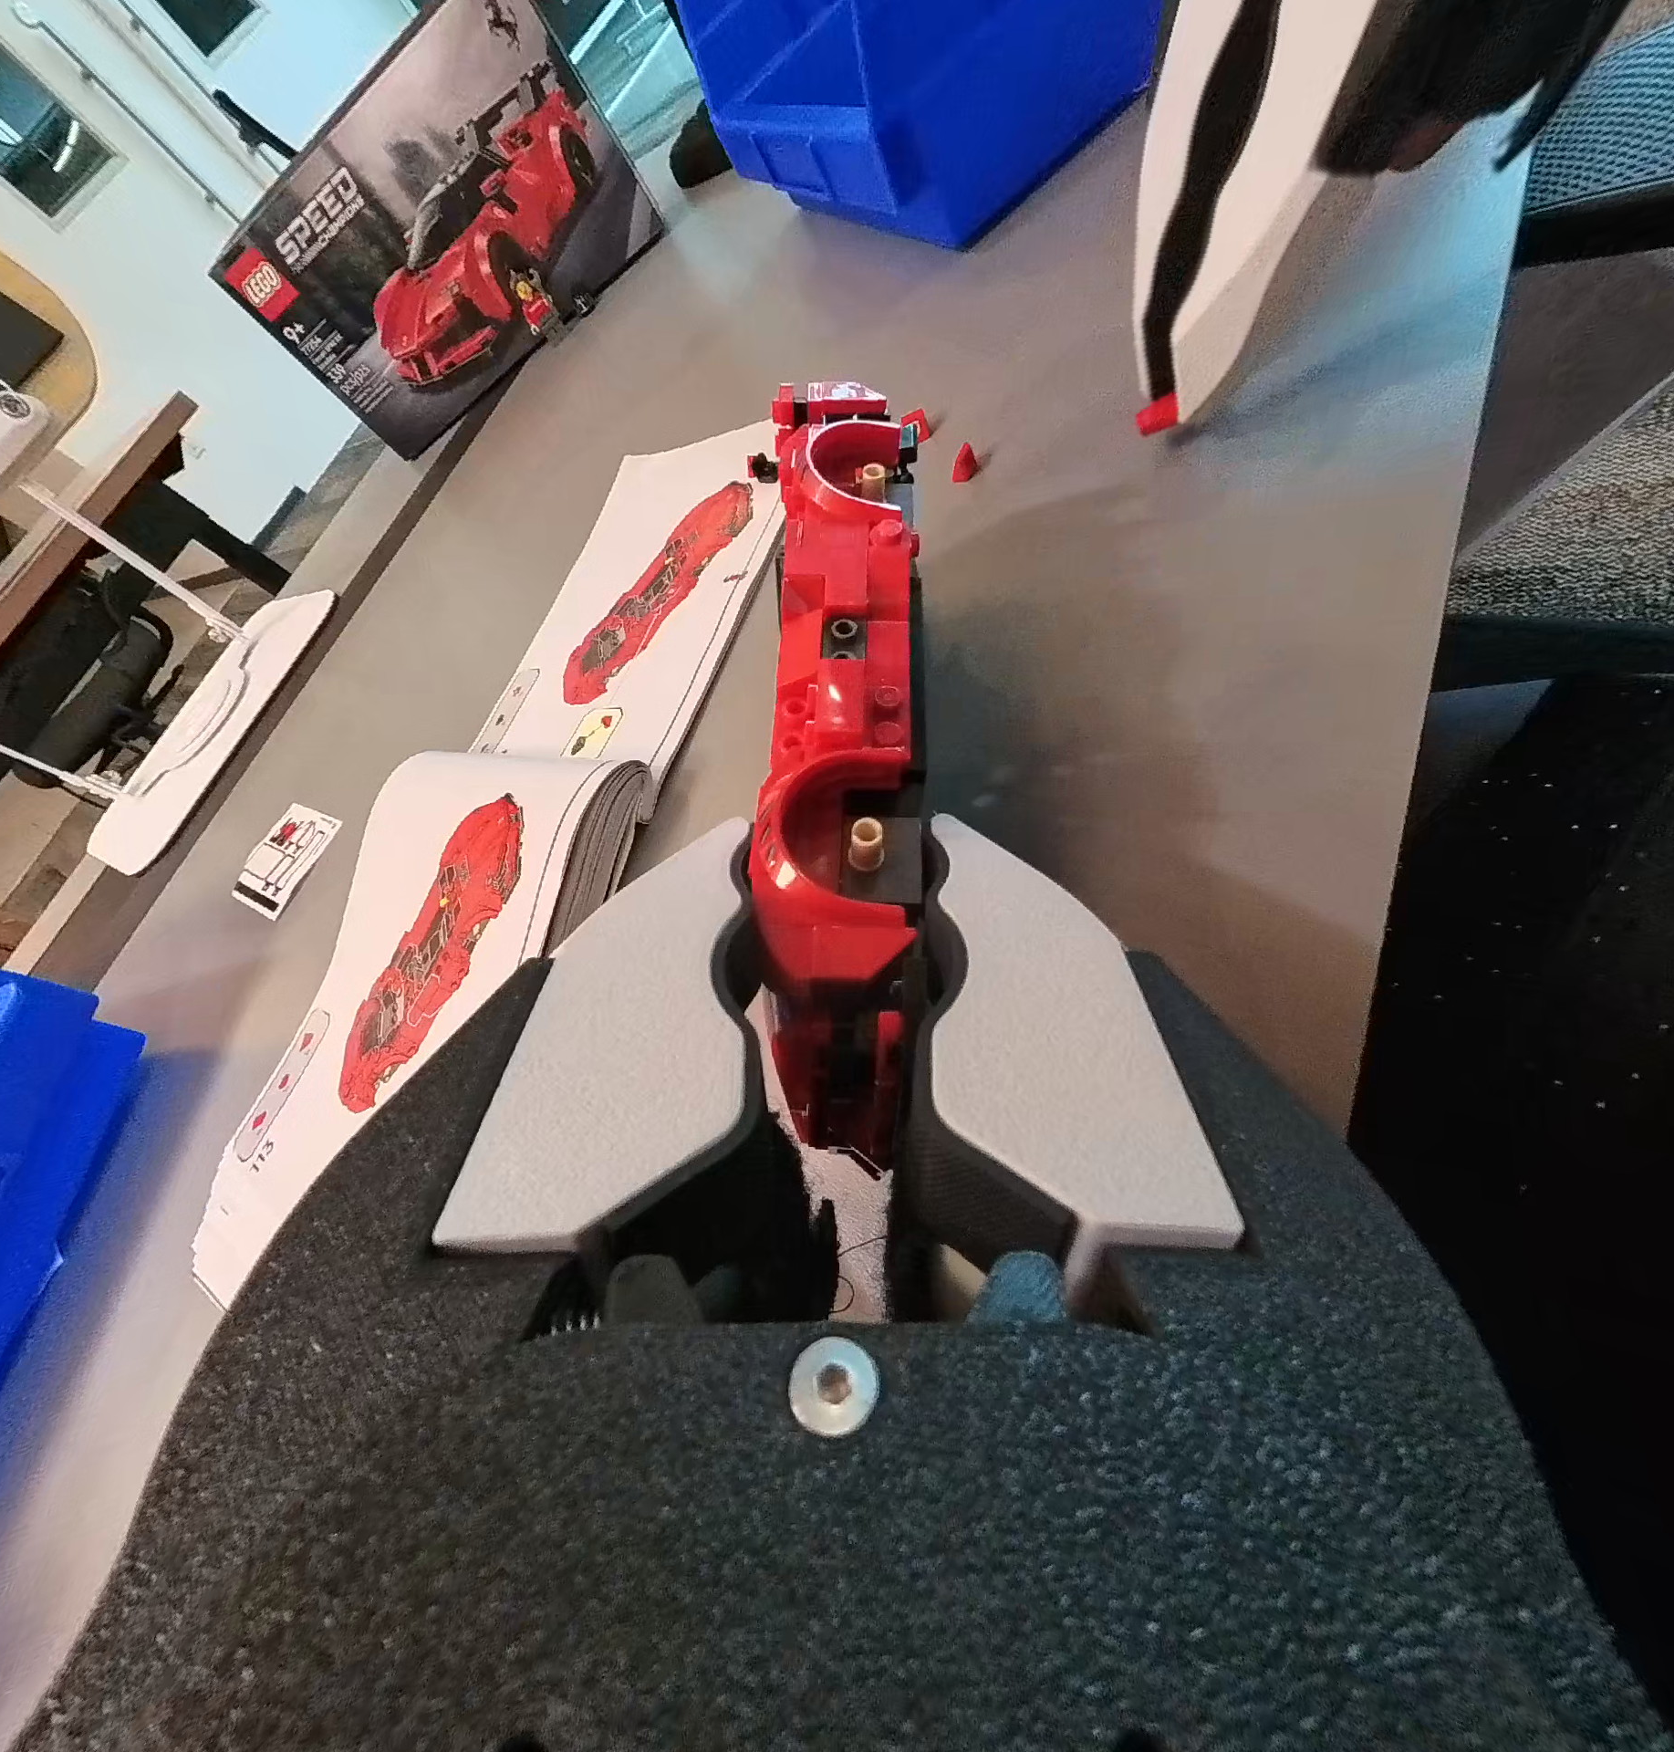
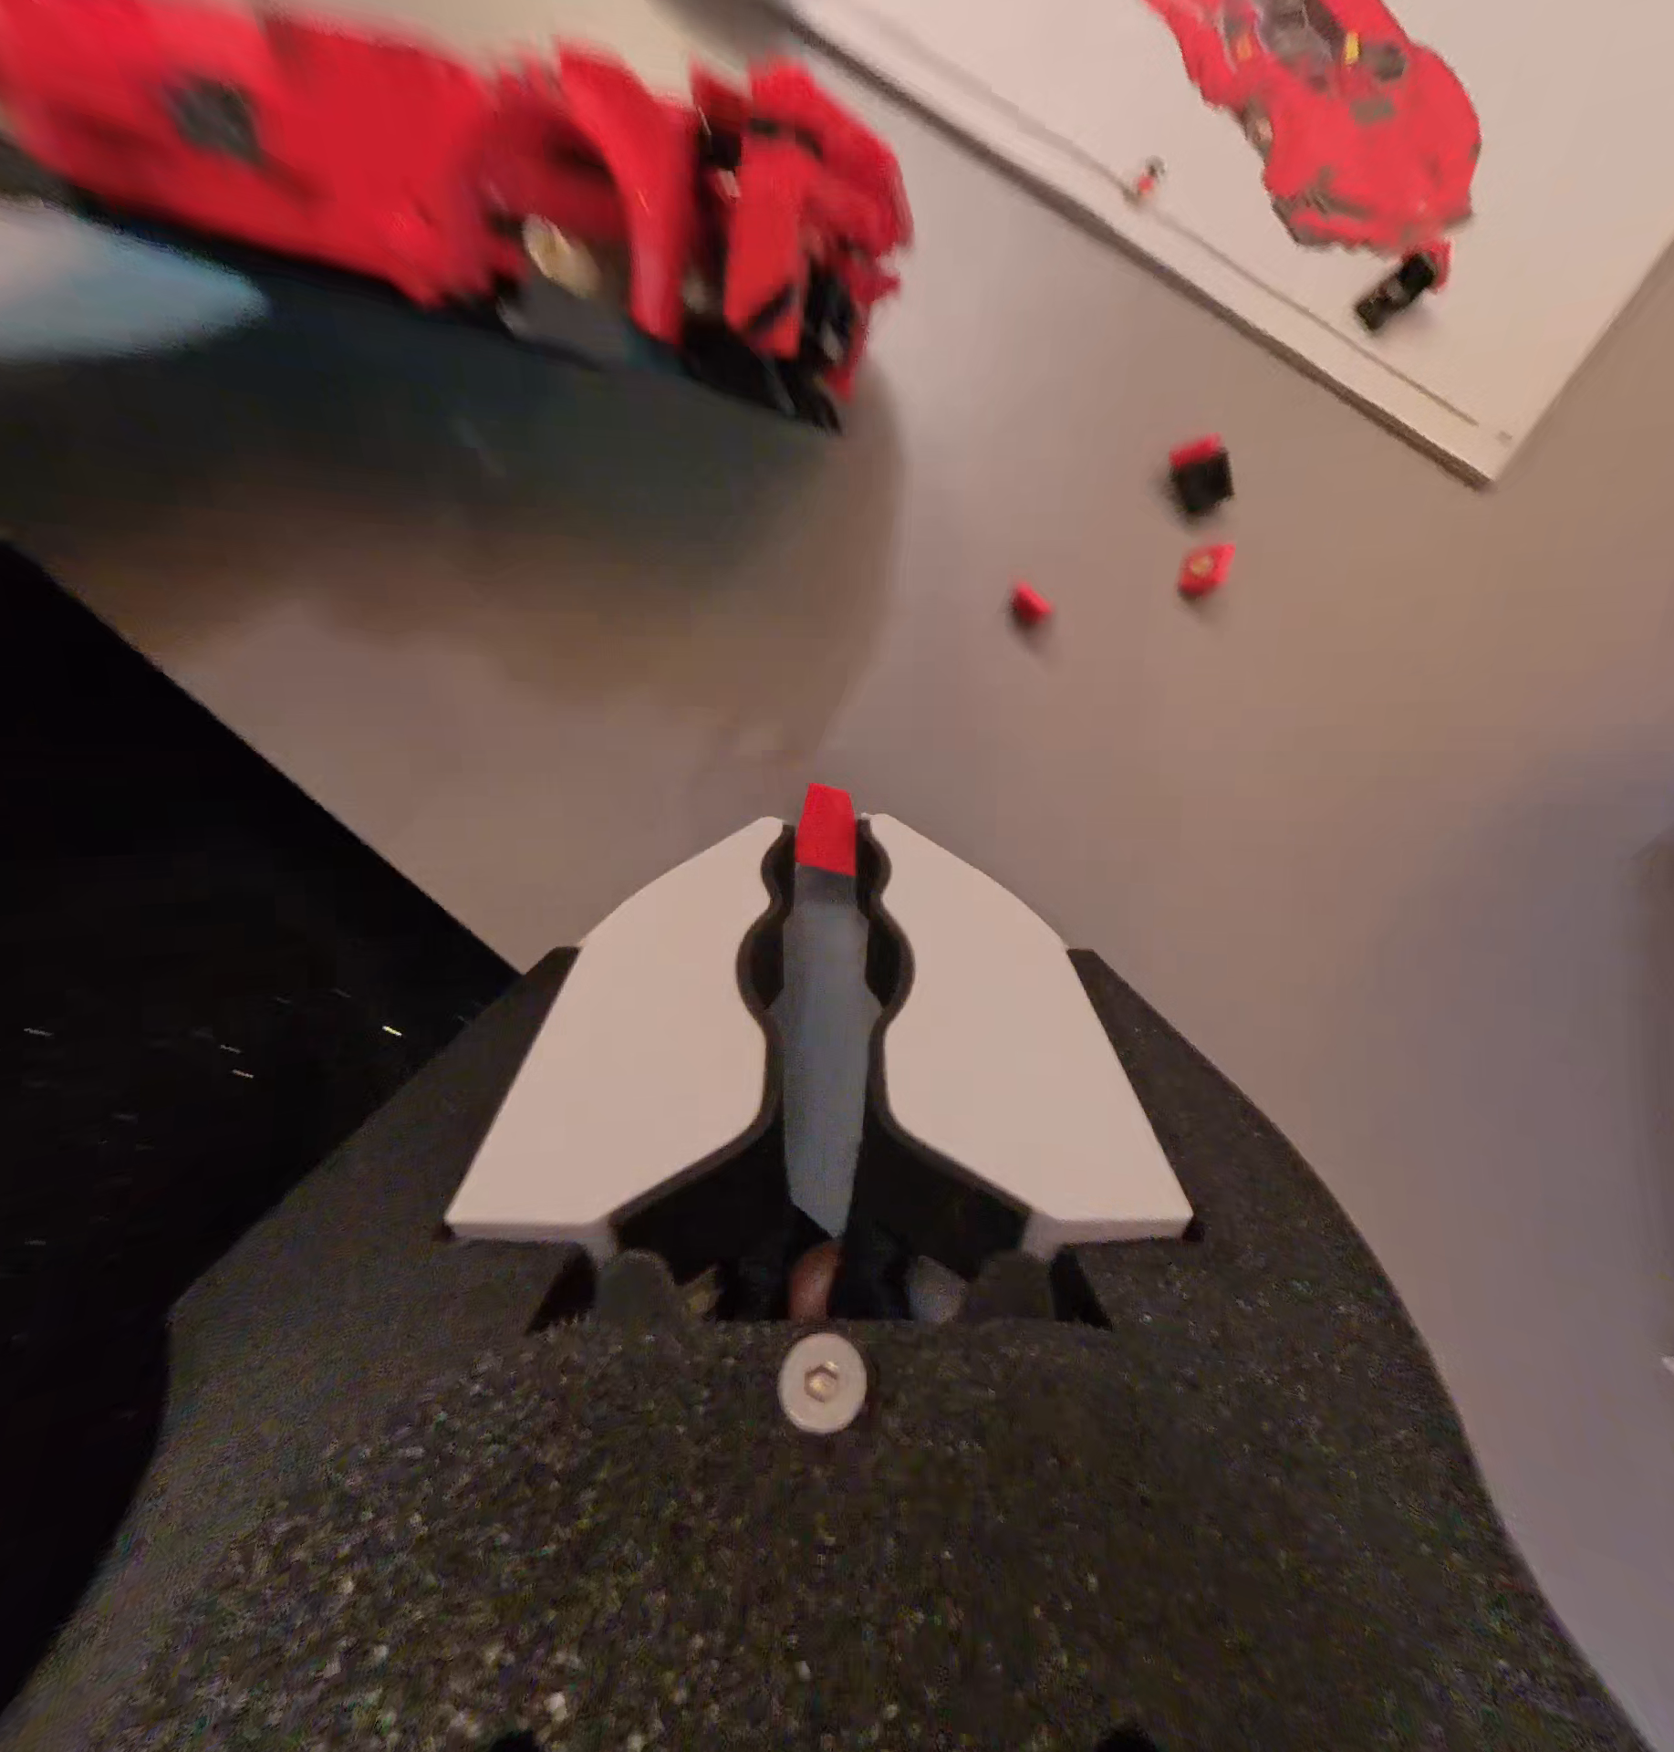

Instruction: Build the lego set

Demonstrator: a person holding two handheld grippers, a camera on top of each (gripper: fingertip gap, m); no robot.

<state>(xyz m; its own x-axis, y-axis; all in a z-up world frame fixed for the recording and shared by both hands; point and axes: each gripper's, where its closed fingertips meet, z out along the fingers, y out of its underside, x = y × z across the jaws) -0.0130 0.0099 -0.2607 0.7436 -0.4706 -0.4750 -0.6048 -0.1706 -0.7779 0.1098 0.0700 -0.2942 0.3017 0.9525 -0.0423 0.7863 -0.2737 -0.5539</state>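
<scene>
The left gripper [image 1: 837, 853] clamps the half-built red plastic lego car body [image 1: 837, 664] by 1 end, turned on its side above the smooth grey tabletop [image 1: 1146, 711]. The right gripper [image 2: 825, 834] pinches a small red sloped lego piece [image 2: 825, 832] at its very tips. Risk: that glossy wedge could squirt out under pressing force, since little of it is gripped. The long studded car could also pivot in its end-hold. 3 loose small bricks [image 2: 1193, 531] lie near the open paper instruction booklet [image 1: 643, 607].
</scene>
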